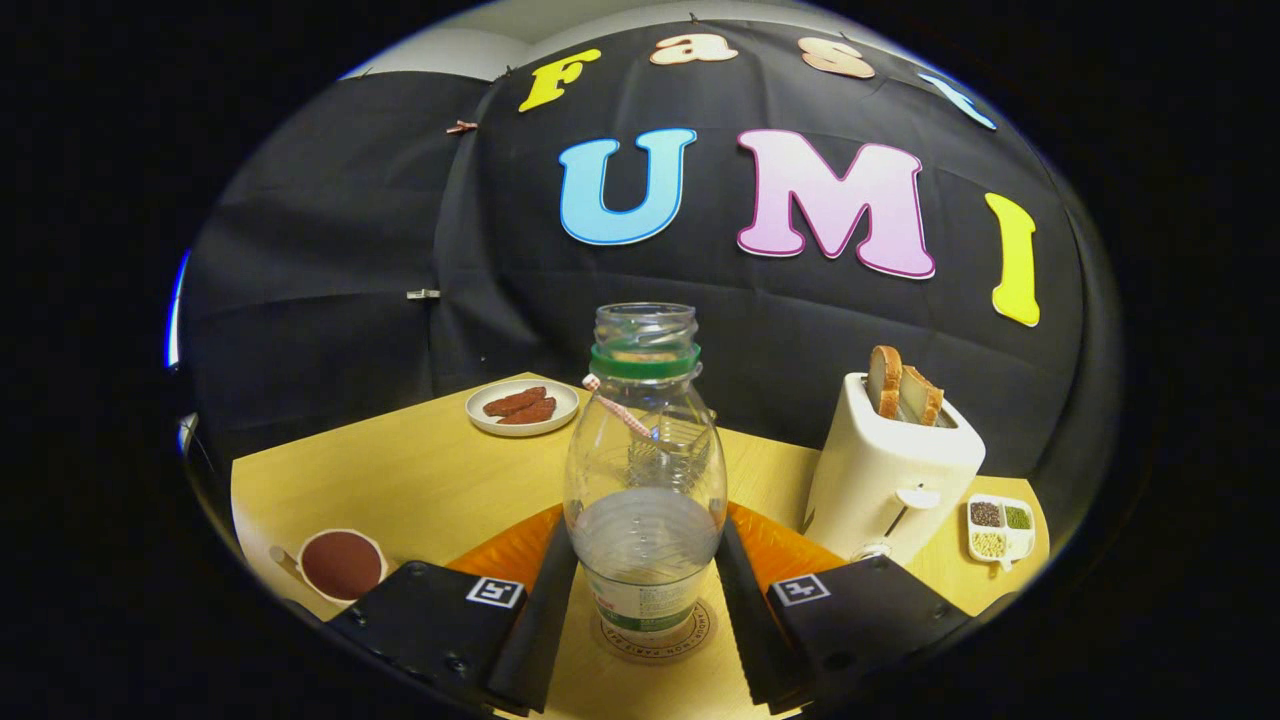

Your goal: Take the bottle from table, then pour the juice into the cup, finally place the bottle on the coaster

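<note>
A clear plastic bottle with a green neck ring and no cap stands upright between my fingers. Clear liquid fills its lower part. Its base rests on a round printed coaster on the wooden table. My gripper has one finger against each side of the bottle's lower body. Behind the bottle, seen partly through it, stands a clear cup with a red-and-white striped straw.
An orange mat lies under and behind the bottle. A white toaster with bread slices stands beyond the fingers to the right, a small seed dish beside it. A mug of brown drink is left, a plate of sausages far back.
</note>
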`<state>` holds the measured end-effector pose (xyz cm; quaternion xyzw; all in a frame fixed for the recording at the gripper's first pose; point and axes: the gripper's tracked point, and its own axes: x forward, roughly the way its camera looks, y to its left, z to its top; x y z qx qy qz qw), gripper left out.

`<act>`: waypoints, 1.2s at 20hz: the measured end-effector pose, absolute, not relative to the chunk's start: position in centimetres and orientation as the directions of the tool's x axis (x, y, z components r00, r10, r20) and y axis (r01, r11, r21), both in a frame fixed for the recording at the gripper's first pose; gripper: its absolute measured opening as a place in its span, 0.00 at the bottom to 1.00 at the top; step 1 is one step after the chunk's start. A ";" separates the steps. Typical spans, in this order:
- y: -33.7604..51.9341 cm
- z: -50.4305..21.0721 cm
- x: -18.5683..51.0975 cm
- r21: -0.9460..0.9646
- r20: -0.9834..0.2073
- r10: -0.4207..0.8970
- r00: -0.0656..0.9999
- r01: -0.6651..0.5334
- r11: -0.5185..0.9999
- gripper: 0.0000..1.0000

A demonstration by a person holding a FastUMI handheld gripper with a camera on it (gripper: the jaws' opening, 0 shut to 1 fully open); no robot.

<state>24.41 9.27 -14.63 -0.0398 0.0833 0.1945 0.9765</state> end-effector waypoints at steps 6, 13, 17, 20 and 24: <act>9.2 -16.4 24.8 -0.063 -0.207 0.367 0.907 -0.387 0.920 0.75; 9.0 -16.4 24.8 -0.061 -0.203 0.355 0.913 -0.373 0.926 0.79; 8.9 -16.4 24.4 -0.046 -0.211 0.361 0.908 -0.378 0.924 0.97; 8.9 -15.9 23.9 -0.058 -0.201 0.357 0.912 -0.375 0.925 0.99; 9.1 -15.1 22.9 -0.067 -0.188 0.356 0.915 -0.374 0.925 0.98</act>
